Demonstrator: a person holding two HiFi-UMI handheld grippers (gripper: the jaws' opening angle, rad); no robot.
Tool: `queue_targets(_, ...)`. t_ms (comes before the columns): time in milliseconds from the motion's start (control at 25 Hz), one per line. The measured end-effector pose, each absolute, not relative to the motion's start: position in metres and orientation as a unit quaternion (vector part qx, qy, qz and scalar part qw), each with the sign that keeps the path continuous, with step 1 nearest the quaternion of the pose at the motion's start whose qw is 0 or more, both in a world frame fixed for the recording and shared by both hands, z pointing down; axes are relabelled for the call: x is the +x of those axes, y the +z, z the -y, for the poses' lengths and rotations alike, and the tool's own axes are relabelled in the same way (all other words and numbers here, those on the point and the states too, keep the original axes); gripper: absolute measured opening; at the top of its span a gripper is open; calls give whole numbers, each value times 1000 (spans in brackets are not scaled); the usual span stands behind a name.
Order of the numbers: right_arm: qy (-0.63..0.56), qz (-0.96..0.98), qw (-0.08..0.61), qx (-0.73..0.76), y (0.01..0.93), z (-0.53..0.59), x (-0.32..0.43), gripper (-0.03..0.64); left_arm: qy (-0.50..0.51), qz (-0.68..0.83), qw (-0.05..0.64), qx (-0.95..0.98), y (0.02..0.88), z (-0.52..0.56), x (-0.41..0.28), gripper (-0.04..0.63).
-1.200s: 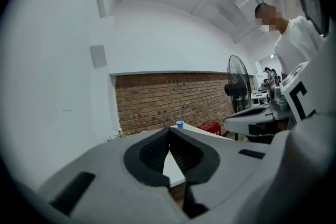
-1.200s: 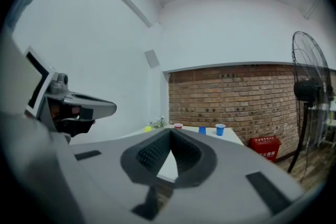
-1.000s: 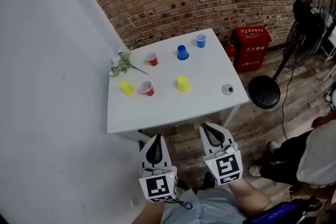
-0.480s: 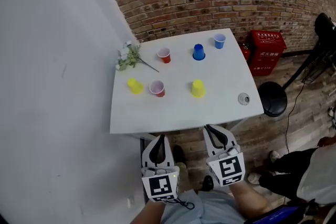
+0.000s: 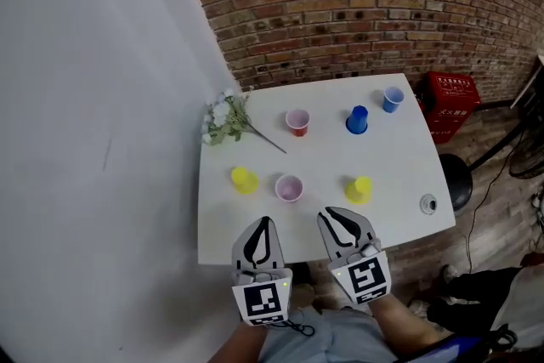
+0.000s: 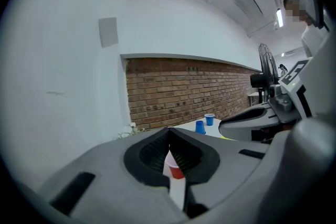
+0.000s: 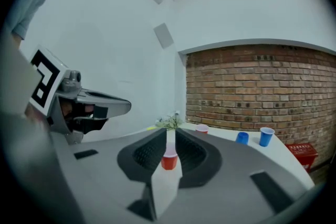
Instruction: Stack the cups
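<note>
Step in hand: approach, with no cup touched yet and nothing stacked. Six cups stand apart on the white surface.

Near row, left to right:
- yellow cup
- near red cup, mouth up
- second yellow cup

Far row, left to right:
- far red cup, mouth up
- blue cup, looks upside down
- second blue cup, mouth up

The yellow pair may be tipped or upside down; the head view is too steep to say. Flowers lie at the far left corner, and a small round item sits near the right edge.

Both tools hang at the near edge of the surface and point roughly level toward the cups.
- Left tool: tips pressed together, empty.
- Right tool: a narrow slit shows between the jaws and it has just been opening. Nothing is in it.

The near red cup shows through both gaps, well ahead of the jaws rather than between them, so it looks like the first target.

The next move calls for spreading one tool wide enough to take a cup wall and reaching in over the edge. It should pinch the near red cup by the rim or side without crushing the thin wall, then lift clear. The cup then goes over a same-way-up cup, probably the far red one, and lowers in squarely. The other tool may need to steady the base cup, since the cups look light and could easily slide.
</note>
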State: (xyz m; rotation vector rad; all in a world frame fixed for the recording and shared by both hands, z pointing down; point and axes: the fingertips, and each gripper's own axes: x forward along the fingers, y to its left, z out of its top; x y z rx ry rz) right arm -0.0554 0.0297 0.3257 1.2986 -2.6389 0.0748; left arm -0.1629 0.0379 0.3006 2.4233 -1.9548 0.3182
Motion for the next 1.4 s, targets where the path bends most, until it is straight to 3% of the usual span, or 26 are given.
queue_targets(320,-7,897,125,423,323,23,-112,80,95,606,-17,789,296,29,-208,8)
queue_targets(840,-11,913,189,361,357,29,-133,100,103,598,13,795,316,52,-207,8)
queue_targets(1400,-94,892,345,277,427,25,-150,116,127,610,36,781,346,61,-216,8)
